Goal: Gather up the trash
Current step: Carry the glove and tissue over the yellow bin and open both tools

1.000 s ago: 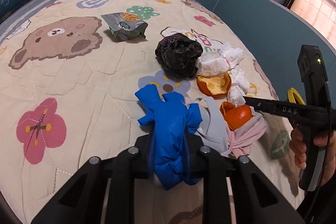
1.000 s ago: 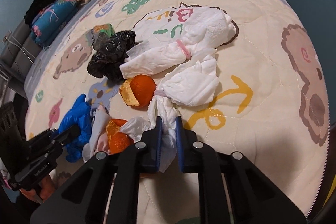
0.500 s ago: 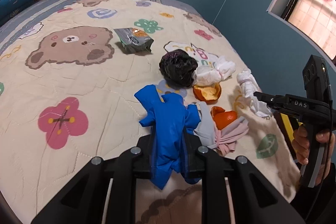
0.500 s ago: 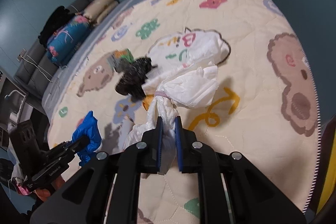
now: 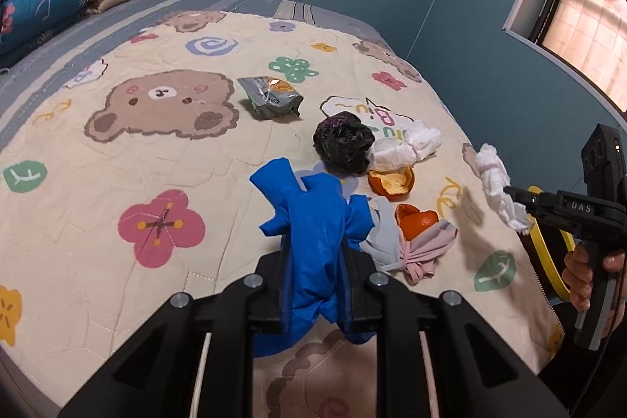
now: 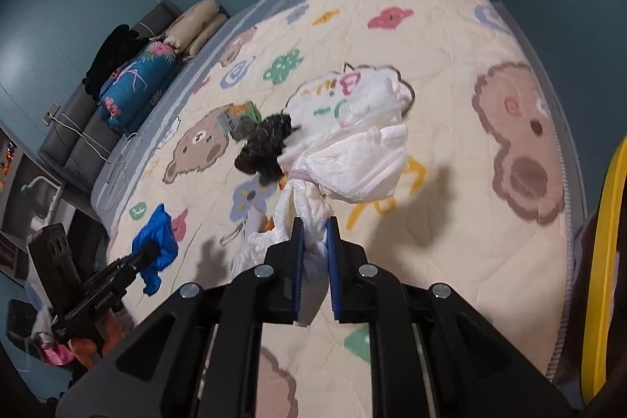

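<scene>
A: What has changed in the last second?

B: Both pieces of trash have been lifted clear of the bed. The blue glove is clamped in the left tool, whose jaws are closed on it, with the glove's fingers standing above the pads. The white tissue is pinched in the right tool, whose jaws are almost fully shut on its twisted end; its loose bulk is seen at about 1 o'clock from the jaws in the right view.

A: And what is left on the bed?

B: From the glove in the left view, a black bag is seen at 12 o'clock, a snack wrapper at 11 o'clock, two orange peels at 1 to 2 o'clock, and a grey-pink cloth at 3 o'clock. More white tissue is left lying just beside the black bag.

A: What does that mean for the task?

B: Two items are judged to be in transit, so a drop-off is called for next. A yellow rim, possibly a bin, is seen at the bed's edge at 3 o'clock in the right view. Several pieces are not yet collected.
</scene>
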A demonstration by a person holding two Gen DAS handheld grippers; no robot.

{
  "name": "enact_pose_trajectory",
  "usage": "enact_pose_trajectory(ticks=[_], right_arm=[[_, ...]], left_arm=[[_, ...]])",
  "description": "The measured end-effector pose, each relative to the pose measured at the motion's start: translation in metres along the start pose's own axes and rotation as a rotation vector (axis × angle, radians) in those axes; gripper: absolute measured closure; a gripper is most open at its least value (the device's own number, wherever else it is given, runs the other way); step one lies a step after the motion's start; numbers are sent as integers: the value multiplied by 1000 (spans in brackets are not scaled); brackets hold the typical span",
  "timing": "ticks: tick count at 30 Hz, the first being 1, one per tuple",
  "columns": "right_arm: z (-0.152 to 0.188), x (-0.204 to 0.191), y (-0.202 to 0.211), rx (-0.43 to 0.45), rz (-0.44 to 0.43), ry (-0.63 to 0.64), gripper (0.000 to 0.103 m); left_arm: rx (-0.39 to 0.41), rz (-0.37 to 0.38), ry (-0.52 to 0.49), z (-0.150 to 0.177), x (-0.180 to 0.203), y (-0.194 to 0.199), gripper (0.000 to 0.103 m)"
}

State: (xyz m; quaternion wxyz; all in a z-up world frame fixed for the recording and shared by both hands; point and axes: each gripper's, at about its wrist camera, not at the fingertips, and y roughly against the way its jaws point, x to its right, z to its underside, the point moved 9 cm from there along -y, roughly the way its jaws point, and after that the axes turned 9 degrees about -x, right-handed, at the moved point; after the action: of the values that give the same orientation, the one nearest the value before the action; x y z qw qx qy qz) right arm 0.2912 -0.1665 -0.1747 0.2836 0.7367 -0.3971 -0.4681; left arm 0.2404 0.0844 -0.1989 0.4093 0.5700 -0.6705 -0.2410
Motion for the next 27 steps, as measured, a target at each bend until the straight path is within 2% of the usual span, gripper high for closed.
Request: enact_pose_trajectory(ticks=[5,8,15,20,24,27], right_arm=[[8,5,30,41,25,16,92],[10,6,59,83,27,31,92],[8,16,138,212,44,46,92],[7,37,191,305,73,25,92],[9,59,225,356,105,-5,92],[10,80,249,388,135,-37,92]], left_arm=[[31,-9,-61,-14,22,18,86],[70,-43,-119,-28,46,32,86],[125,25,-208,-54,114,56,86],[155,73,-277,-67,168,65,86],[157,110,-328,-76,212,60,86],[127,148,-344,-81,245,44,86]])
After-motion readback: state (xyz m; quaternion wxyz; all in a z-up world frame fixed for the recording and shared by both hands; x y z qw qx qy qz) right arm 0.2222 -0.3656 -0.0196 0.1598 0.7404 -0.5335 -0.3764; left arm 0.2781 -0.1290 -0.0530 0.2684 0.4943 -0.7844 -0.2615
